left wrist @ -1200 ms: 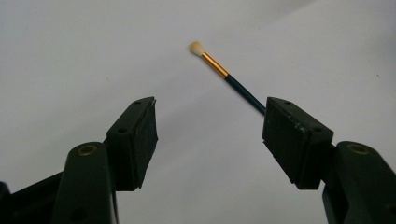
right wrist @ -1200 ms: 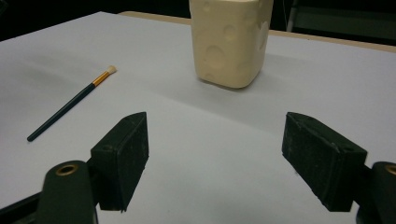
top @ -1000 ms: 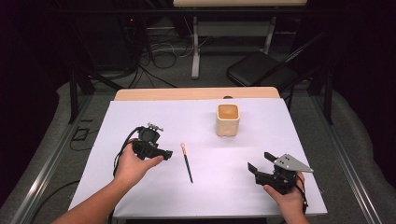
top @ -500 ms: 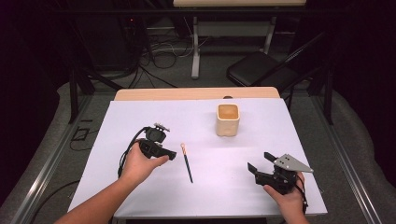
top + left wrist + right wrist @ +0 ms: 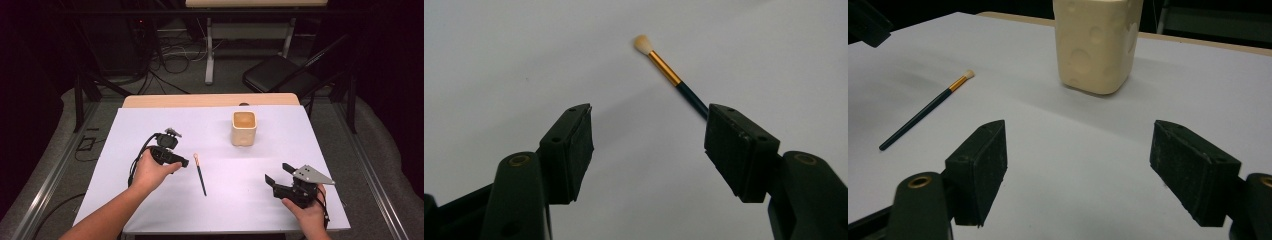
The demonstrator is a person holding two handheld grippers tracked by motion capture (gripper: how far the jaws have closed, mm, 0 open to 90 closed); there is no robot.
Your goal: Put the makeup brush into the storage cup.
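The left gripper (image 5: 183, 162) has slid across the table toward the brush (image 5: 200, 174) since a second ago, when it sat a little farther off to the left; the right gripper (image 5: 277, 175) has kept its place at the near right. That closing-in reads as the start of a pick: the left hand is lining up on the brush, most likely to carry it to the cream cup (image 5: 244, 128) standing farther back.

In the left gripper view the jaws stand spread wide with nothing between them. The brush (image 5: 666, 70) lies ahead of them and off to the right, its handle running behind the right jaw's tip, so it is not yet in the gap; the gripper would need to shift toward that side before closing.

The right gripper's jaws are also spread and empty. The cup (image 5: 1095, 42) stands straight ahead beyond their gap, and the brush (image 5: 928, 110) lies flat well off past the left jaw.

The brush is slim: a dark handle, a gold ferrule, and a small pale tuft, lying flat on the white table (image 5: 150, 125).
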